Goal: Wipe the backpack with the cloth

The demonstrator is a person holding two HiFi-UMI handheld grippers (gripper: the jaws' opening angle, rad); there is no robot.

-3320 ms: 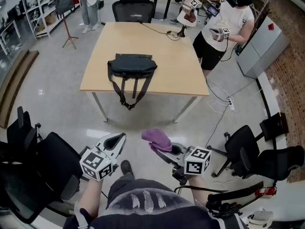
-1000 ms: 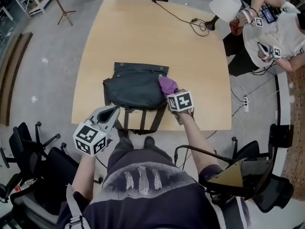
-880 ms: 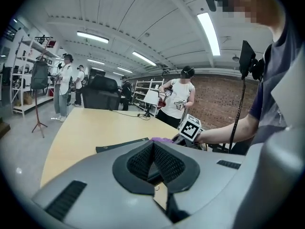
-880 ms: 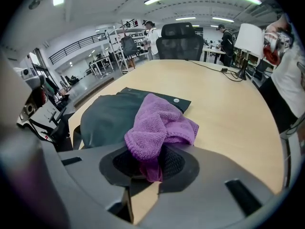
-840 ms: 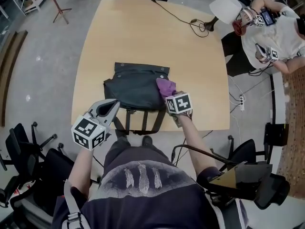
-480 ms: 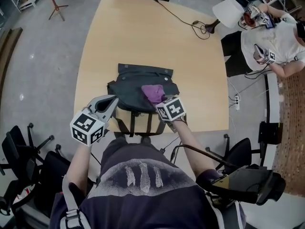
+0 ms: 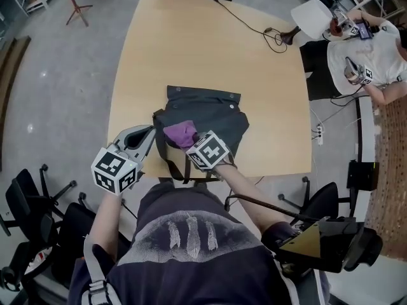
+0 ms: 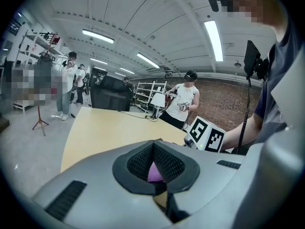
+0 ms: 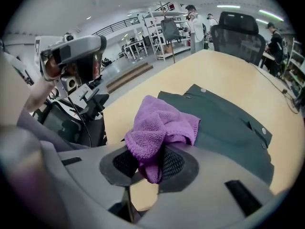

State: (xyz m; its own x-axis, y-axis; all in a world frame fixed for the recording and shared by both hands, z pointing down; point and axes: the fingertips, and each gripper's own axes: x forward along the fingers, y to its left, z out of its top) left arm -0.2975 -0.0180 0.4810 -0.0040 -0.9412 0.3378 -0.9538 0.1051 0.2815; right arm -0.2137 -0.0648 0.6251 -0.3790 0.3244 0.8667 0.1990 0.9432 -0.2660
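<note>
The dark grey backpack (image 7: 213, 122) lies flat near the front edge of the wooden table (image 7: 191, 49). Its straps (image 7: 166, 162) hang over that edge. My right gripper (image 7: 191, 143) is shut on the purple cloth (image 7: 179, 133) and holds it against the backpack's left part. In the right gripper view the cloth (image 9: 159, 125) bunches up from between the pads of the right gripper (image 9: 150, 167), with the backpack (image 9: 228, 128) behind it. My left gripper (image 7: 150, 134) hovers just left of the backpack, shut and holding nothing. In its own view the left gripper (image 8: 155, 162) shows only a sliver of purple past the pads.
A black cable (image 7: 254, 24) and a white lamp (image 7: 311, 14) are at the table's far right corner. Another person (image 7: 372, 56) stands there holding grippers. Office chairs (image 7: 38, 227) stand on the floor to my left and lower right (image 7: 324, 202).
My right gripper has swept the cloth leftward across the backpack, from its right edge to its left part. The left gripper has stayed beside the bag's left edge.
</note>
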